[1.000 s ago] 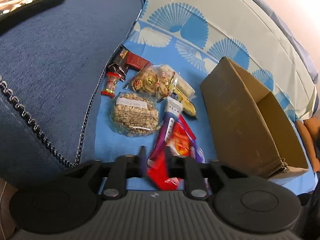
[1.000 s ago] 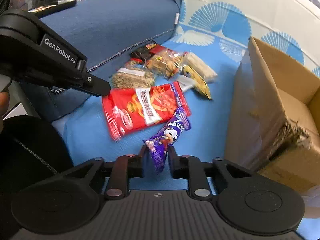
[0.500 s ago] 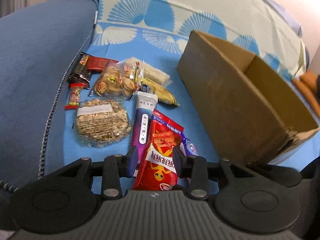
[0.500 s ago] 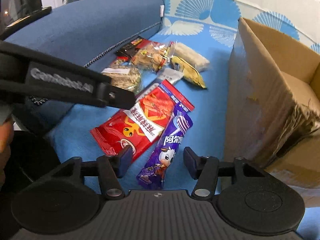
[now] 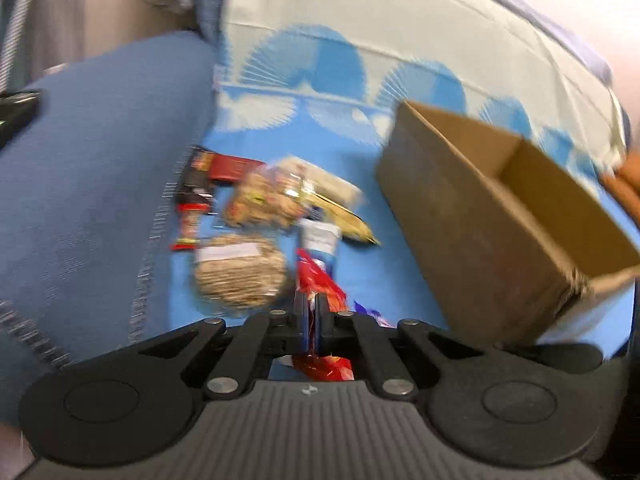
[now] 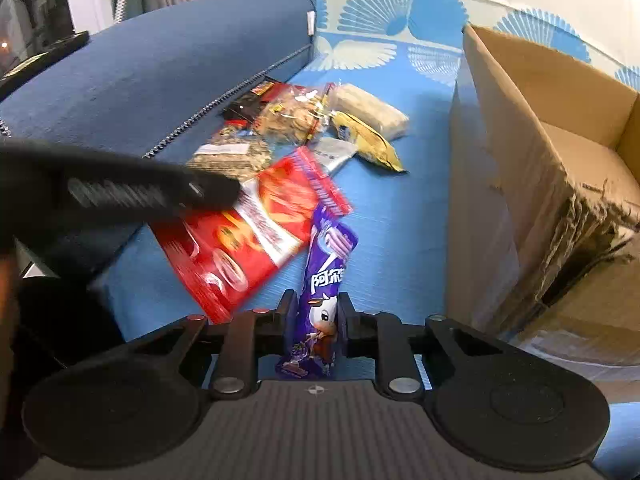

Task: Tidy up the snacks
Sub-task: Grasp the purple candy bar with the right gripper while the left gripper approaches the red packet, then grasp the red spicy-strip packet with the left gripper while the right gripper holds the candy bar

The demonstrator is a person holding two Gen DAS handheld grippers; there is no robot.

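1. Blur smears the left wrist view. The left gripper (image 5: 309, 316) is clamped on the near edge of the red bag (image 5: 316, 280), its jaws all but together with only the thin foil between them. The bag crumples up between the fingers, so it looks light, limp and slick; a pinch on the flat sealed edge suits it better than one on the puffed middle.
2. Beyond it on the blue sheet (image 5: 380, 276), the other snacks (image 5: 256, 232) lie in a loose heap on the left. The open box (image 5: 480, 232) stands to the right, tilted in this view; what can be seen of its inside is empty.
3. In the right wrist view, the right gripper (image 6: 316, 320) is closing on the purple pack (image 6: 324, 280), which stands lengthwise between the pads with both pads at its sides. It is a narrow foil sleeve, probably light and slippery, with soft contents that a hard squeeze could crush; the near end, where it is now taken, seems a fair hold.
4. The red bag (image 6: 256, 232) lies just left of the pack and overlaps its far end, with the left gripper (image 6: 224, 192) on it. The box (image 6: 520, 160) is near, on the right.
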